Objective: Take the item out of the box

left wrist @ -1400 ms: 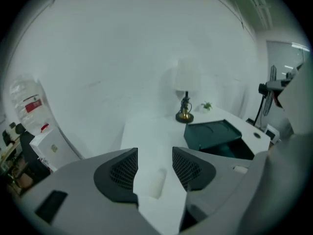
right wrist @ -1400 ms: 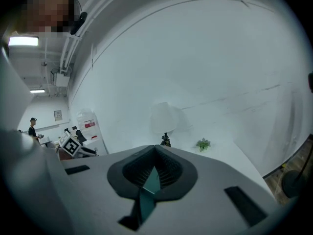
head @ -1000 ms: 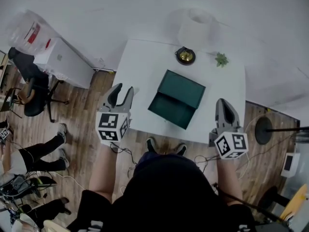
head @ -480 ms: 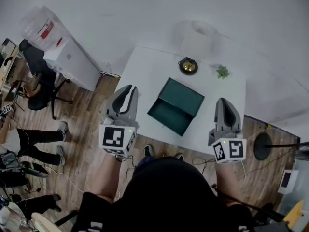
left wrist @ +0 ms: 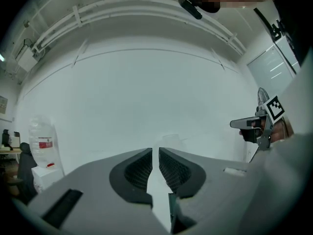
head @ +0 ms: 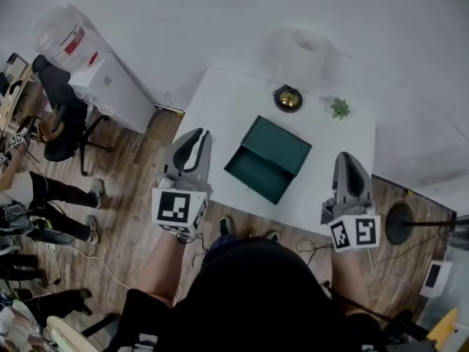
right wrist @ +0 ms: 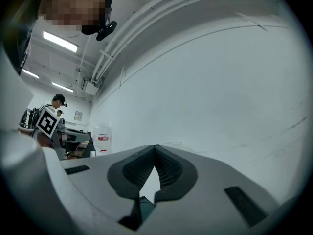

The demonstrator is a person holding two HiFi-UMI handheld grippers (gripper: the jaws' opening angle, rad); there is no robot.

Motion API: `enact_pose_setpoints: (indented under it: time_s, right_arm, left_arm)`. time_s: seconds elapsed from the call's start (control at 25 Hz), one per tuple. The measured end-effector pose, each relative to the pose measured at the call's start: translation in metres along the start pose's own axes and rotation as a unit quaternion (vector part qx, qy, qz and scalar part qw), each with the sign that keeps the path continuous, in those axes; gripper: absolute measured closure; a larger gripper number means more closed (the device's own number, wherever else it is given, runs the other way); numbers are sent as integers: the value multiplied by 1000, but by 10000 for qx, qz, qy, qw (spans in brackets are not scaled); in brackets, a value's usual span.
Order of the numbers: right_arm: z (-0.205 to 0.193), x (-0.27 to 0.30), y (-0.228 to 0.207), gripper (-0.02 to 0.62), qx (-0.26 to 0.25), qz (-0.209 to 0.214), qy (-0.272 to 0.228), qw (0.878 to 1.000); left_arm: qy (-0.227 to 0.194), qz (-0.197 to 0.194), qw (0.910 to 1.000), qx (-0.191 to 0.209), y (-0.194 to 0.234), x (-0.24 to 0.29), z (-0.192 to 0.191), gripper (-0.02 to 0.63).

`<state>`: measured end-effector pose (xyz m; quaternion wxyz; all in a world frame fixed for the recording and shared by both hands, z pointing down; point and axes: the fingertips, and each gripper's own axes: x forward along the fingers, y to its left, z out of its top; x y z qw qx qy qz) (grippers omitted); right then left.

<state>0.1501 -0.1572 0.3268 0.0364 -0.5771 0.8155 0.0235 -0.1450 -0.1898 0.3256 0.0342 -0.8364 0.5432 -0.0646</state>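
A dark green box (head: 267,160) sits in the middle of the white table (head: 220,108), and I see no item in it from here. My left gripper (head: 193,139) hovers over the table's left front corner, left of the box, shut and empty. My right gripper (head: 349,164) hangs by the table's right front edge, right of the box, also shut with nothing in it. In the left gripper view the left gripper (left wrist: 159,152) points at a bare white wall. The right gripper (right wrist: 155,148) in the right gripper view faces the same wall, pads together.
A brass bell-like object (head: 288,98) and a small green plant (head: 339,108) stand at the table's far side, with a white cylinder (head: 304,48) behind them. A white cabinet (head: 117,94), an office chair (head: 62,123) and seated people's legs (head: 51,196) are on the left. A round stand base (head: 398,222) is on the right.
The left gripper's jaws, apart a second ago, have come together. The head view has shifted slightly; both grippers stay near the table's front edge.
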Motion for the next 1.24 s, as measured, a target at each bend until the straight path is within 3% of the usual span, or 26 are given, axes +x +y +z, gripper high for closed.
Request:
enact_pose_setpoints:
  time_s: [0.32, 0.44, 0.6, 1.0, 1.24]
  right_arm:
    - [3, 0, 14, 592, 4, 6, -2, 10000]
    - [2, 2, 20, 592, -29, -47, 9, 10000]
    - [0, 3, 30, 592, -76, -120, 76, 9999]
    - [-6, 8, 47, 592, -161, -394, 177, 9989]
    - [-17, 20, 62, 592, -121, -548, 206, 9982]
  left_arm:
    - [123, -132, 9998, -47, 9, -4, -5, 563]
    - [-52, -203, 9998, -20, 15, -1, -3, 563]
    - [89, -302, 9994, -115, 23, -1, -13, 563]
    - [-103, -613, 9979, -187, 43, 10, -23, 563]
    - [213, -726, 9969, -218, 64, 16, -41, 563]
